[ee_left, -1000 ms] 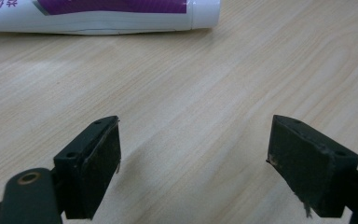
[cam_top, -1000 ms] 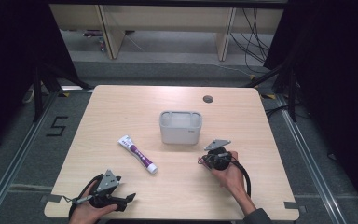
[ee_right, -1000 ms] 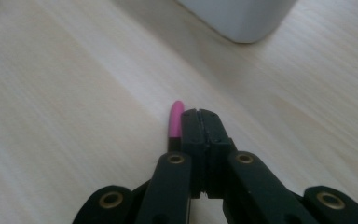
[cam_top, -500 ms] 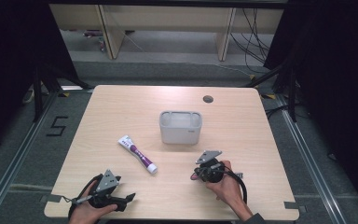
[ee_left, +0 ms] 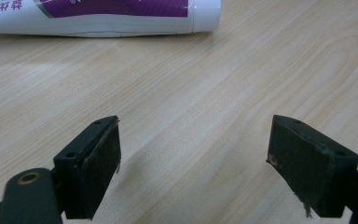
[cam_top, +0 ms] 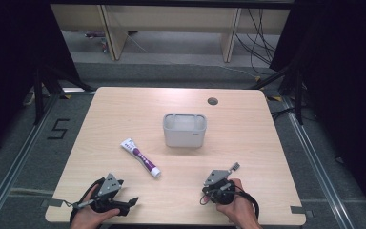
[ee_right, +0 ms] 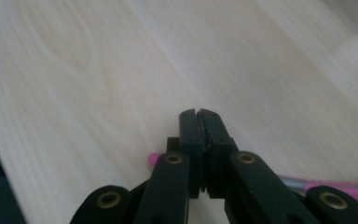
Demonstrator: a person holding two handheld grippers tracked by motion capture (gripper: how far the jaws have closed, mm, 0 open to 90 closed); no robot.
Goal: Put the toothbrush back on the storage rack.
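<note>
A white and purple tube (cam_top: 141, 157) lies on the wooden table (cam_top: 124, 109), left of a pale grey tub (cam_top: 184, 130). My left gripper (cam_top: 129, 203) rests near the front left edge, open and with nothing between its jaws. In the left gripper view the gripper (ee_left: 193, 161) faces the tube (ee_left: 98, 16), a short way off. My right gripper (cam_top: 206, 194) is at the front right, shut. In the right gripper view its tips (ee_right: 199, 116) meet with nothing between them. A thin pink strip (ee_right: 154, 159) crosses under the jaw bases; I cannot tell what it is.
A round cable hole (cam_top: 213, 101) sits near the table's far edge. The table's front edge (cam_top: 171, 223) runs just below both hands. Black curtains hang on both sides, and shelf legs and cables stand on the floor behind.
My right gripper has moved from beside the tub toward the front edge and a little left, still shut. The left gripper, tube and tub have not moved.
</note>
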